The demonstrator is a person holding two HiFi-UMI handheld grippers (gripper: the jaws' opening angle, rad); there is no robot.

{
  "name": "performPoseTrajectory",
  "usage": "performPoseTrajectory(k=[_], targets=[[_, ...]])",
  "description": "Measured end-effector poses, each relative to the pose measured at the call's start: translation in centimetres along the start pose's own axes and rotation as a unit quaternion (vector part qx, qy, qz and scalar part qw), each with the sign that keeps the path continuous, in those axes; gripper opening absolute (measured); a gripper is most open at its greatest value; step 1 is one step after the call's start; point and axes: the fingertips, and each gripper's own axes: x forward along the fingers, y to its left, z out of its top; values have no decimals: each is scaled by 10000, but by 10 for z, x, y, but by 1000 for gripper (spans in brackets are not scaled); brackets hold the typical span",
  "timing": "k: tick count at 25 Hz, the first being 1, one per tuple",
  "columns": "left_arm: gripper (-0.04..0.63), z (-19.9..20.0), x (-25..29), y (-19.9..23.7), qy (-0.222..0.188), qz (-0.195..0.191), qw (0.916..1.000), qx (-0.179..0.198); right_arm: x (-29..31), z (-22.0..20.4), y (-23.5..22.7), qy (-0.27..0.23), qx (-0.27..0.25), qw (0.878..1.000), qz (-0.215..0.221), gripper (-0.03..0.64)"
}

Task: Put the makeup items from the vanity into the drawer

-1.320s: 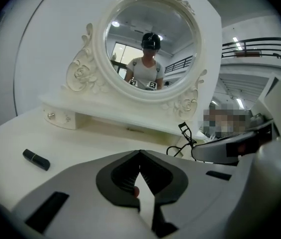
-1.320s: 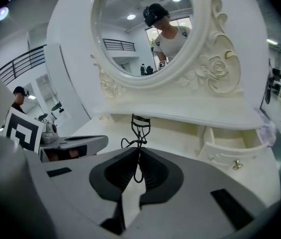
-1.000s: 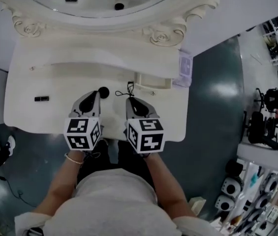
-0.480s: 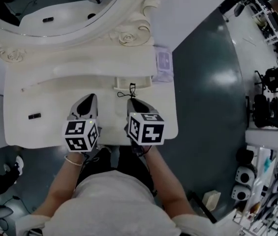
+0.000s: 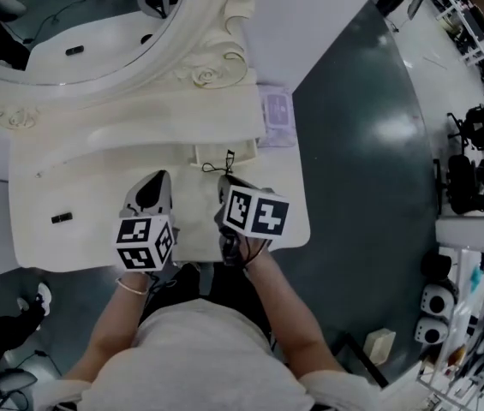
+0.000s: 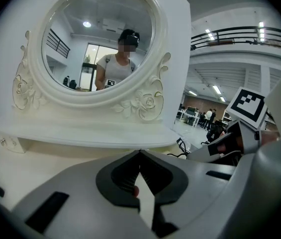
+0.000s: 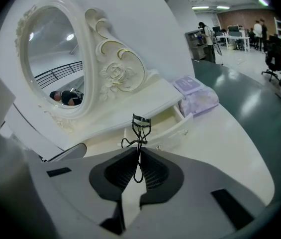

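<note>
My right gripper point(image 5: 227, 183) point(image 7: 136, 154) is shut on a black eyelash curler point(image 7: 140, 128) point(image 5: 228, 163). It holds the curler upright just in front of the open drawer point(image 5: 224, 153) point(image 7: 166, 124) under the vanity's shelf. My left gripper point(image 5: 155, 185) point(image 6: 140, 152) hovers beside it over the white vanity top point(image 5: 79, 182) with its jaw tips together. A small reddish spot shows between its pads, and I cannot tell what it is. A small black makeup stick point(image 5: 62, 218) lies at the far left of the top.
The oval mirror point(image 5: 70, 24) in its carved white frame stands at the back. A purple pack point(image 5: 276, 110) point(image 7: 195, 91) lies on the right end of the shelf. Dark floor runs along the vanity's right and front edges.
The head view has swung left and the right gripper has rolled to the right with the curler. A round black thing seen by the left gripper's tip a second ago no longer shows.
</note>
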Motion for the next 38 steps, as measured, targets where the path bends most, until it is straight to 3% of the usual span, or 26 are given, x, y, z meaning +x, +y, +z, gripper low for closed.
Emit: performPoseTrajectory(k=[6,12,20,29,38], targets=[[3,3,13,0,37,-78,10000,-29,9,4,-8,141,441,9987,-200,32],[3,6,28,-12,201,-469,9985,221,17,10,-8,204,707,9967,-350,32],[3,12,46,-9,255,-698,9970,204,25,16,1,88,1074,9939,-235,32],[3,17,38,-2,301,-780,9962,224,18,38,16,-416,1403,9892,-97,32],[3,15,47,9,346,-738,9964,242,27,47,13,-493,1392,9889,-137,32]])
